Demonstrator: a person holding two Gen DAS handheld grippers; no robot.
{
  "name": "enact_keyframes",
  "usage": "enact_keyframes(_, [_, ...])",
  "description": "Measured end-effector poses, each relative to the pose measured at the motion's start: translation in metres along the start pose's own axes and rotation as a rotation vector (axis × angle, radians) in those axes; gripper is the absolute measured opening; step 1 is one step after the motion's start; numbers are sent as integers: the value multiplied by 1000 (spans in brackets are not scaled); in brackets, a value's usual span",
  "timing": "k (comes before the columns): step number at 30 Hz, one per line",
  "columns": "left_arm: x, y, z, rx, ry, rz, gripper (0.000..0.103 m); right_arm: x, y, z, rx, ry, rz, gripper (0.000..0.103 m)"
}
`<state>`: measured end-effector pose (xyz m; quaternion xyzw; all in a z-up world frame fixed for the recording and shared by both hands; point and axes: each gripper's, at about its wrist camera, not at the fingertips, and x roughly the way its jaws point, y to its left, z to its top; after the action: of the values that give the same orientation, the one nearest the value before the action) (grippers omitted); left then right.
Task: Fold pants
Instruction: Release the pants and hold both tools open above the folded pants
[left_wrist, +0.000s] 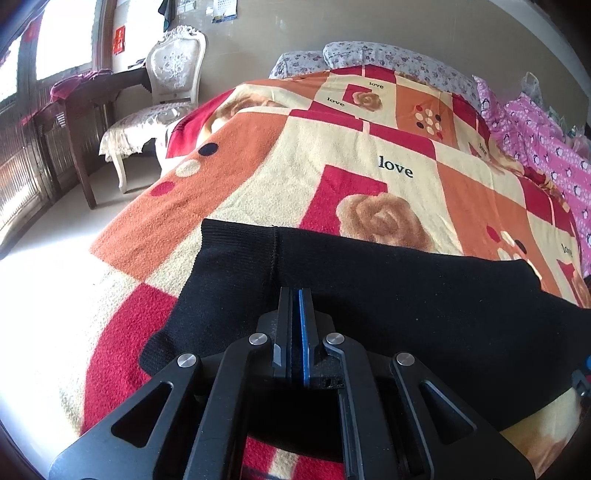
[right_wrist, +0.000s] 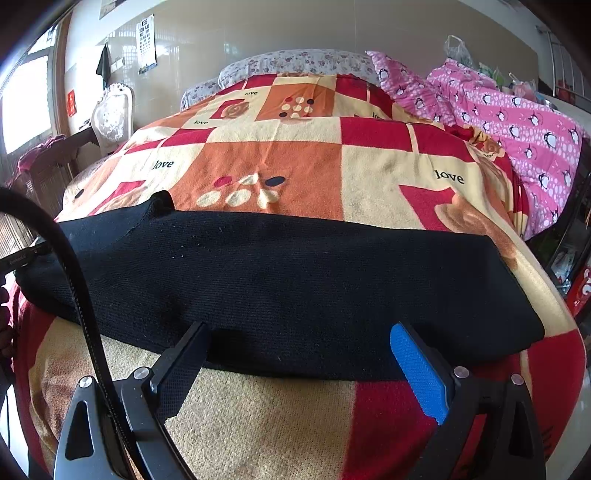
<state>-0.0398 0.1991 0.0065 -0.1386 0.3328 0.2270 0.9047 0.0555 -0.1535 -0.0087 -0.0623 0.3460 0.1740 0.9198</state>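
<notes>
The black knit pants (right_wrist: 288, 280) lie across the near part of the bed, on top of a blanket (right_wrist: 280, 158) patterned in red, orange and cream squares with roses and the word "love". In my right wrist view they stretch as a long flat band from side to side, already doubled lengthwise by the look of the thick near edge, with one small raised corner at the far left end.

My left gripper (left_wrist: 295, 295) has its jaws pressed together over the pants – the black pad and the blue pad meet with only a thin sliver of dark between them, and I cannot tell from the view whether cloth is pinched there. Its tips sit just by a vertical seam in the knit, near the ribbed end of the garment.

My right gripper (right_wrist: 299, 332) stands wide apart, its black finger on the left and its blue pad on the right. Both tips rest at the near edge of the pants, and nothing is clamped – the fabric only runs across between them.

Beyond the blanket lie flowered pillows (right_wrist: 295, 61) at the head and a pink penguin-print quilt (right_wrist: 517, 122) along the right side. A white carved chair (left_wrist: 173, 74) stands by a dark desk (left_wrist: 92, 92) near the window.
</notes>
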Motion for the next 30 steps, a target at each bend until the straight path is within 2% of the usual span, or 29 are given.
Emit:
enact_keyframes(5, [-39, -26, 8, 4, -75, -55, 3, 0, 0, 0, 0, 0, 0, 97])
enact_keyframes(8, [-48, -46, 10, 5, -57, -144, 3, 0, 0, 0, 0, -1, 0, 97])
enact_keyframes(9, [-48, -54, 8, 3, -36, -183, 6, 0, 0, 0, 1, -1, 1, 97])
enact_keyframes(10, [-46, -61, 5, 6, -17, -210, 12, 0, 0, 0, 1, -1, 1, 97])
enact_keyframes(12, [-44, -74, -3, 18, -1, -238, 50, 0, 0, 0, 3, -4, 3, 97])
enact_keyframes(13, [-42, -80, -8, 20, 0, -243, 54, 0, 0, 1, 4, -4, 5, 97])
enact_keyframes(18, [-36, -103, -26, 52, 41, -256, 54, 0, 1, 1, 5, -7, 9, 97])
enact_keyframes(22, [-34, -121, -40, 114, 0, -238, 54, -1, 0, 1, 5, -8, 9, 97])
enact_keyframes(25, [-30, -130, -48, 157, 1, -215, 54, -1, 0, 1, 5, -8, 9, 97])
enact_keyframes(30, [-25, -118, -48, 96, 13, -295, 59, 0, 1, 1, 4, -8, 7, 97])
